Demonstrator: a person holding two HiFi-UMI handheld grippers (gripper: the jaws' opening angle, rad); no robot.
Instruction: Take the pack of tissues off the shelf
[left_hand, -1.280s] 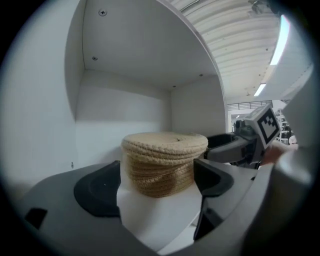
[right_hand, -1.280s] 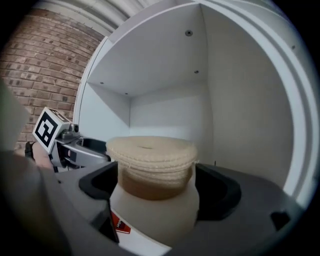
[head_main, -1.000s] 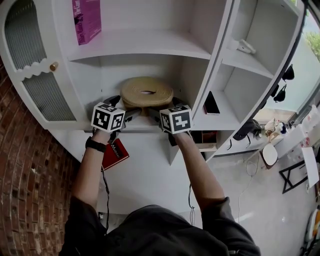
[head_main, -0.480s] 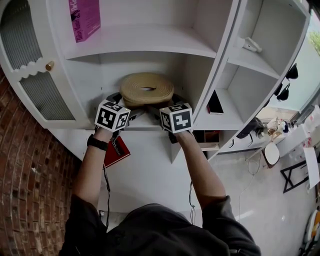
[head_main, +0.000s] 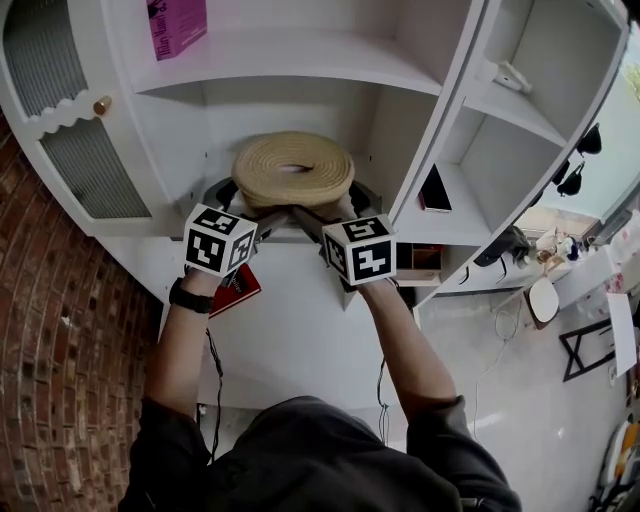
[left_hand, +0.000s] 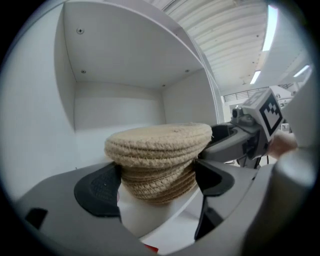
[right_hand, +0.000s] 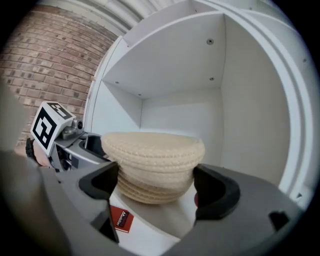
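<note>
**Both my claws on the tissue holder at the shelf's edge**

My left claw (left_hand: 157, 186) has its jaws pressed on either side of the round woven tissue holder (head_main: 293, 168), low on its body under the wider top. My right claw (right_hand: 156, 184) clamps the same holder from the other side, pads against its lower coils. The holder sits at the front lip of the white shelf (right_hand: 165, 220), between my two claws. A red book (right_hand: 121, 219) lies lower down, beneath the shelf.
</note>
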